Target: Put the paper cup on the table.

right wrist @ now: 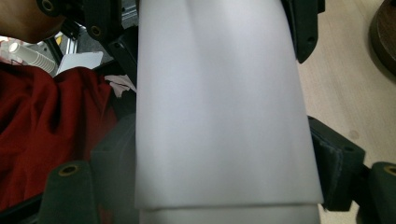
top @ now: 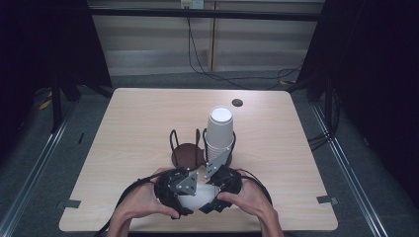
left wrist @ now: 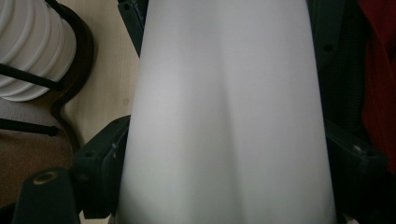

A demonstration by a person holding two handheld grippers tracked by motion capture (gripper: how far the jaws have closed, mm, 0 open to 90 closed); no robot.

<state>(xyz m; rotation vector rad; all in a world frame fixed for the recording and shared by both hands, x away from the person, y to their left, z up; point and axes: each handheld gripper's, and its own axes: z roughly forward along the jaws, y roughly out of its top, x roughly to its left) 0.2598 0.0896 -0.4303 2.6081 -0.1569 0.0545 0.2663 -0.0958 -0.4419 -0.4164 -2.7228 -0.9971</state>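
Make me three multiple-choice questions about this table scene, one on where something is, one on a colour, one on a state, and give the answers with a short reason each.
1. Where does the stack of paper cups stand?
A. In the right ring of the wire cup holder
B. At the table's far left corner
C. On the floor

2. What colour is the cup held between the two grippers?
A. Red
B. White
C. Blue

3. What state is the left gripper in?
A. Wide open, holding nothing
B. Lying on the table, let go
C. Shut on the cup

Answers:
1. A, the high view shows the stack rising from the holder's right ring, while the left ring is empty.
2. B, both gripper views show a plain white cup wall.
3. C, the left gripper view shows its black jaws pressed against both sides of the cup; the right gripper grips it too.
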